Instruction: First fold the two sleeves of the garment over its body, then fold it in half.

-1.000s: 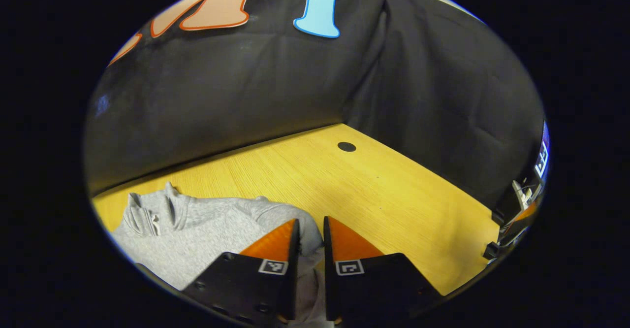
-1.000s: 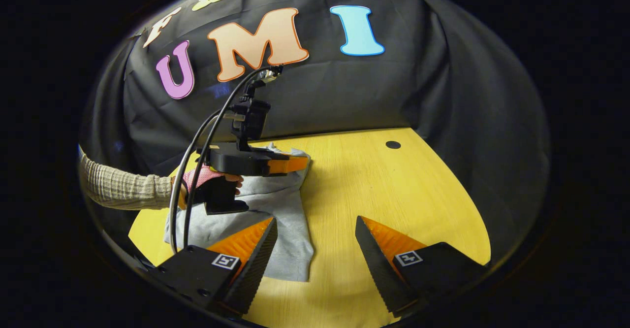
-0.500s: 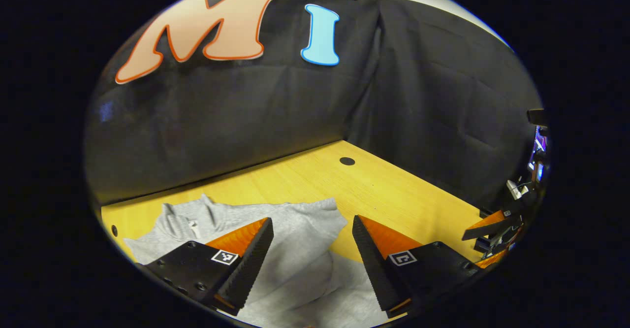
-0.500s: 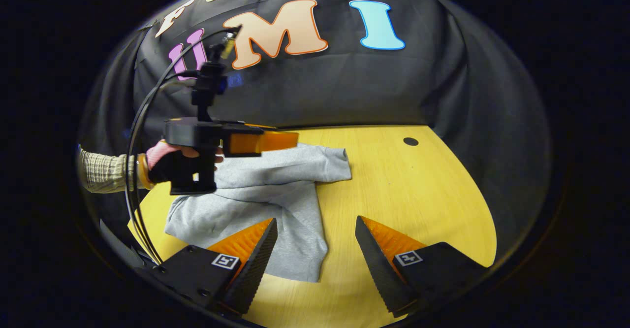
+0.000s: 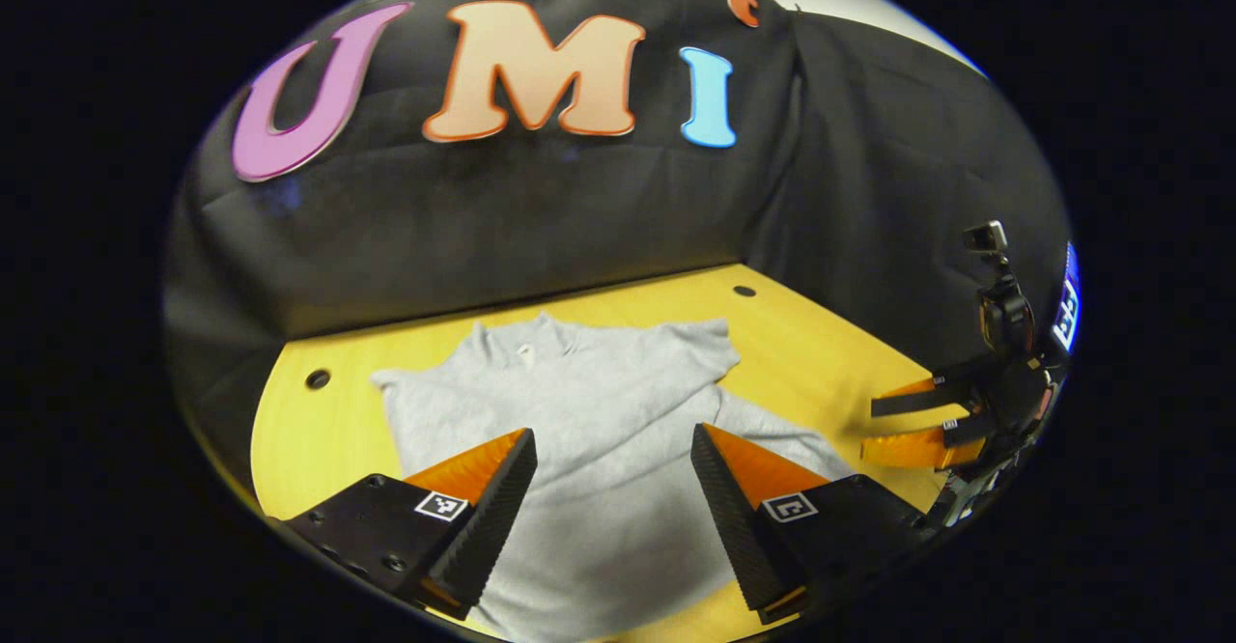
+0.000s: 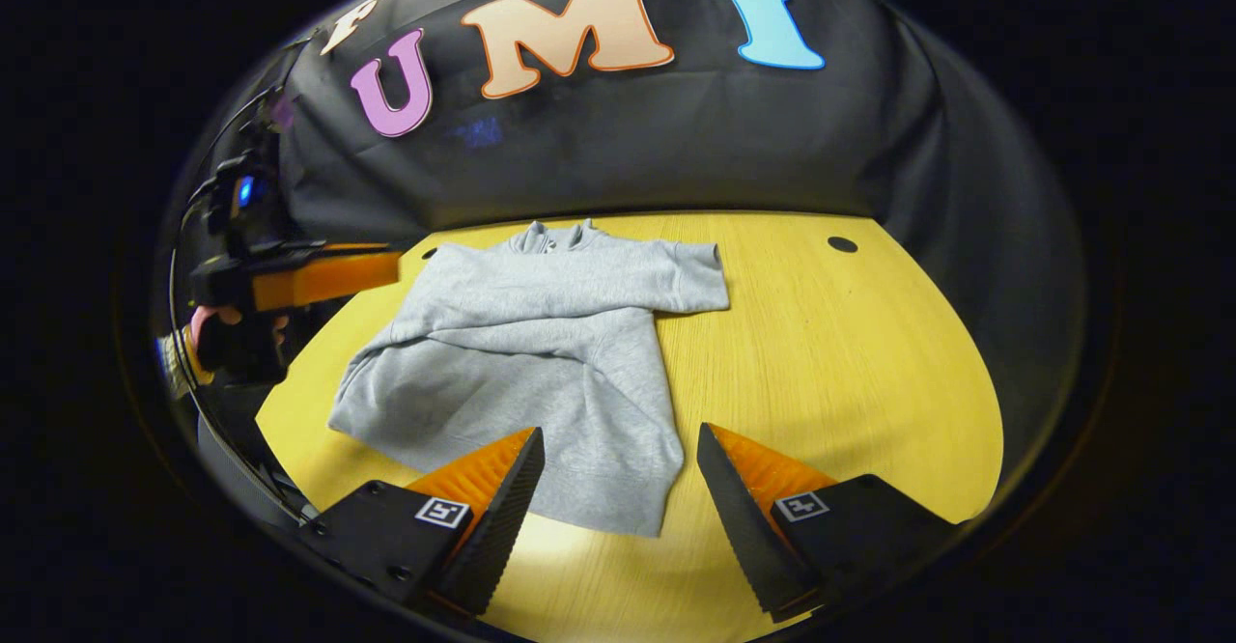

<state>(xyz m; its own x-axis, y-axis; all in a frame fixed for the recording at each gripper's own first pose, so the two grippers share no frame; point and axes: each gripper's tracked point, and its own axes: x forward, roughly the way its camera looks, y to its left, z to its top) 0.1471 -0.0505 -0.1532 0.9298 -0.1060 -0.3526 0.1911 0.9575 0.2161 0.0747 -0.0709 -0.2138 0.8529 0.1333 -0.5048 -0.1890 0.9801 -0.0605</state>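
Wooden table point(image 6: 850, 353) bears grey garment point(image 6: 541, 353), one sleeve point(image 6: 618, 281) folded across; both grippers' fingers spread wide, empty

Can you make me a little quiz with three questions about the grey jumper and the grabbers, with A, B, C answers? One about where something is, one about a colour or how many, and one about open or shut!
1. Where does the grey sweatshirt lie?
A. on the yellow wooden table
B. hung on the black cloth wall
C. clamped in a gripper

2. How many small dark round holes show in the tabletop in the left gripper view?
A. none
B. two
C. five

3. How do the right gripper's jaws stand?
A. shut on the sleeve
B. shut on nothing
C. open

Answers:
1. A: the grey sweatshirt is spread on the yellow wooden table, with one sleeve folded across its body.
2. B: one hole sits near the table's left edge and another hole by the far corner.
3. C: the right gripper has a wide gap between its fingers, with nothing held.
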